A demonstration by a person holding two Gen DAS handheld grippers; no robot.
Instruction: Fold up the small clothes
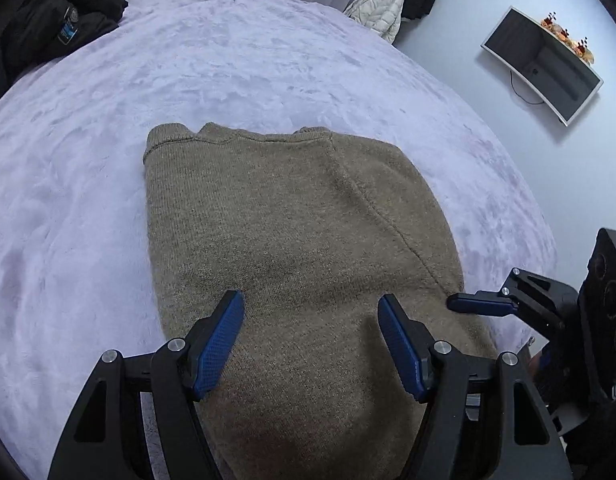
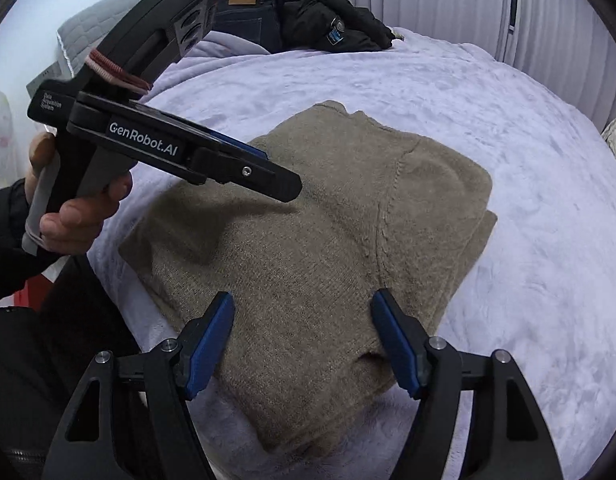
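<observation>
- The folded brown sweater [image 1: 291, 240] lies on the bed [image 1: 87, 200], its near end at the bed's near edge.
- Left hand-held gripper [image 1: 311, 340] and right hand-held gripper [image 2: 303, 340] both hover over it, jaws apart, holding nothing.
- Risk: the thick knit may spring open, or a gripper may snag the top layer and drag it askew.
- No containers are visible.

Pale lilac fuzzy blanket [image 1: 267, 64] covers the bed, grey curtains [image 2: 448, 8] behind it, plain white wall [image 1: 460, 12] with a mounted TV [image 1: 544, 64]. Soft, even light.
</observation>
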